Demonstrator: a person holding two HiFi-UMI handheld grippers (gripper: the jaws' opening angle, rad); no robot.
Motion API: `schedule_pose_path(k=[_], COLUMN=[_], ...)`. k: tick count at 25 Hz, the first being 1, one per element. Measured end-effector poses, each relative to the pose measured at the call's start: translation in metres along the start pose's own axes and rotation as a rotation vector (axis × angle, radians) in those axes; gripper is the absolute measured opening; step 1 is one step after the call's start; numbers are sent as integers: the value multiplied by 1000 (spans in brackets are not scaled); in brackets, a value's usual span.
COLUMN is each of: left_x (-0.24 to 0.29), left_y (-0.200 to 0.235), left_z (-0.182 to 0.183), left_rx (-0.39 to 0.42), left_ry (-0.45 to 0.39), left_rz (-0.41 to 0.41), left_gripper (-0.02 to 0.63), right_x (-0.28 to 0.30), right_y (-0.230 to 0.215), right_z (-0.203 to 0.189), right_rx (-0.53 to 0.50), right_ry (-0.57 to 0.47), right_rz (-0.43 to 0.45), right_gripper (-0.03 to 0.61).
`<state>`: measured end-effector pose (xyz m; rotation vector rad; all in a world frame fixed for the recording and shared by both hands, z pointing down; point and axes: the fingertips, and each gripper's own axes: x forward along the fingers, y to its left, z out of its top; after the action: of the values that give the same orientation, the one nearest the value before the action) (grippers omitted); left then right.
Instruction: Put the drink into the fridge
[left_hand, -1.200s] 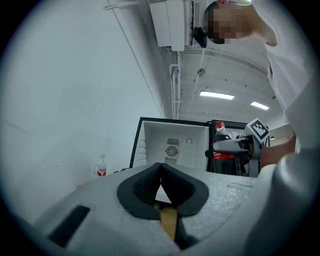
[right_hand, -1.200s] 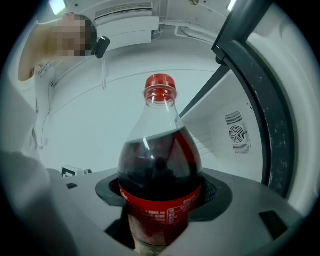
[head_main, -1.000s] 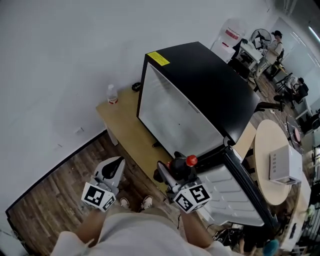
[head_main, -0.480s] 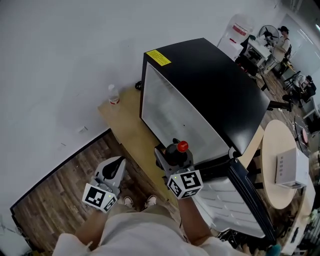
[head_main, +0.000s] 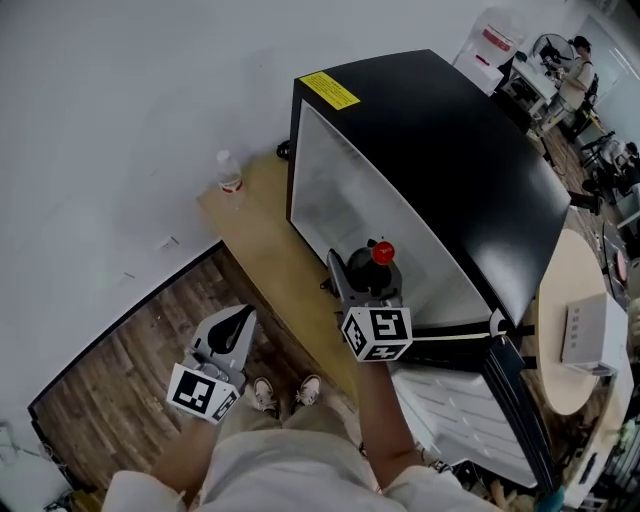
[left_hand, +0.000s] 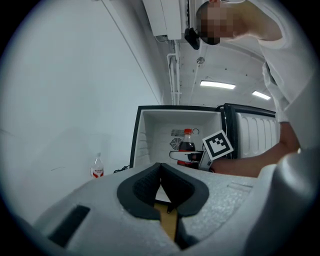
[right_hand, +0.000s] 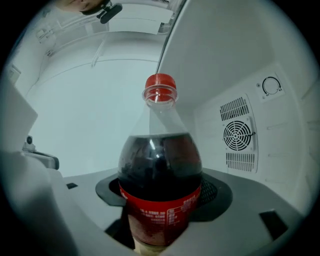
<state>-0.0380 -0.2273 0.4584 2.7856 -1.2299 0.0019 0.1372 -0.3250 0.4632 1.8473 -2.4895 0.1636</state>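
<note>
A cola bottle (right_hand: 160, 185) with a red cap (right_hand: 160, 82) and red label stands upright between the pads of my right gripper (right_hand: 161, 210), which is shut on its lower body. In the head view this gripper (head_main: 366, 285) holds the bottle (head_main: 380, 262) at the mouth of the black fridge (head_main: 450, 150), over its white interior (head_main: 340, 205). From the left gripper view the bottle (left_hand: 187, 146) shows inside the fridge opening. My left gripper (head_main: 228, 335) hangs low on the left over the floor, with its jaws (left_hand: 160, 167) shut on nothing.
The fridge door (head_main: 465, 405) stands open at the lower right. A small water bottle (head_main: 229, 173) stands on the wooden table (head_main: 255, 235) left of the fridge. A fan grille (right_hand: 239, 135) marks the fridge's back wall. A round table (head_main: 570, 375) carries a white box.
My right gripper has carried the cola bottle forward, from in front of the open door to the fridge opening. The left gripper has stayed about where it was.
</note>
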Motion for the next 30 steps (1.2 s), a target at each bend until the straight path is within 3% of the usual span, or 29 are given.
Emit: schedule_pose_path(k=[13, 22, 30], left_x=[22, 16, 12], left_y=[6, 21, 31], left_z=[-15, -24, -33], left_rx=[-12, -15, -20], left_ry=[26, 58, 83], left_rz=[-14, 19, 43], left_gripper=[15, 15, 15], right_x=[48, 73, 90], right_y=[-73, -95, -117], right_z=[-27, -31, -38], right_rx=[-1, -67, -46], right_ry=[9, 9, 6], right_rz=[-194, -252, -297], right_gripper=[311, 311, 311])
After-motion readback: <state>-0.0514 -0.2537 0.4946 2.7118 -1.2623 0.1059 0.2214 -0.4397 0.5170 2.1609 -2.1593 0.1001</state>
